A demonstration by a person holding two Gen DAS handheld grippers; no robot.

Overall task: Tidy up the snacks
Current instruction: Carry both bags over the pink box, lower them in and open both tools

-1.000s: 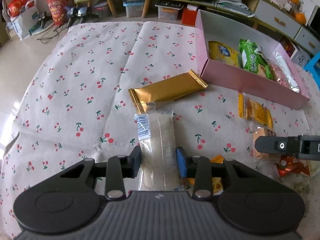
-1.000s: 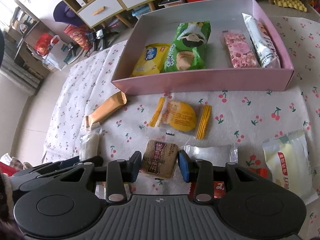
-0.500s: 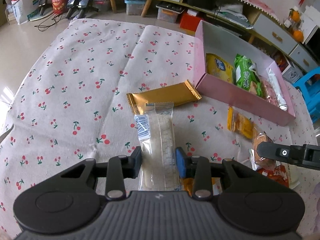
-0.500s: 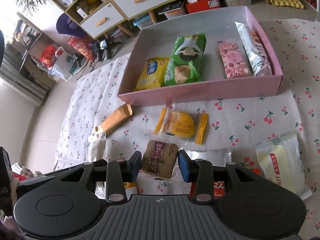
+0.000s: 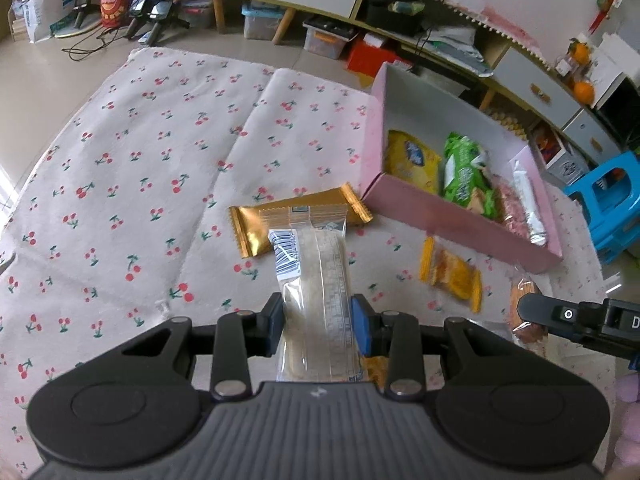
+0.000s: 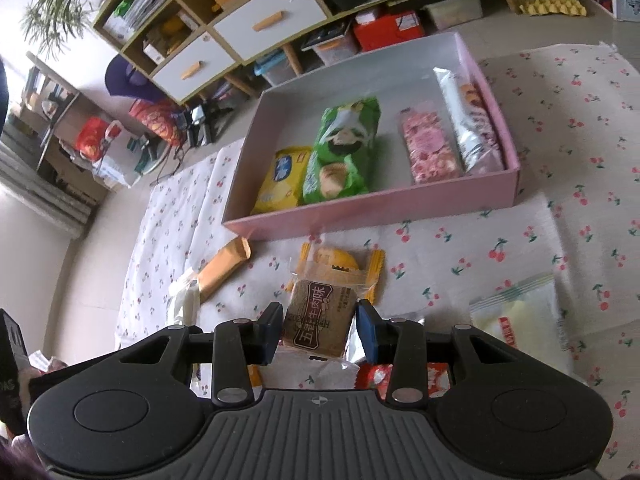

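Pink box [image 6: 372,210] is partly filled, with both grippers carrying more snacks toward it.

Four packs are already lying inside: a yellow pack [image 6: 282,180], a green pack [image 6: 344,150], a pink bar [image 6: 428,146] and a white pack [image 6: 468,120]. The left gripper [image 5: 318,326] is clamping a clear wafer pack [image 5: 314,280] above the cherry cloth [image 5: 120,200]; the right gripper [image 6: 318,330] is clamping a brown cake pack [image 6: 320,316], lifted clear of the cloth. Both are short of the box, so neither is stowed yet. Still waiting on the cloth are a gold bar [image 5: 296,218], an orange pack [image 5: 450,272], a pale bag [image 6: 520,320] and a red pack [image 6: 374,376] under the right gripper.
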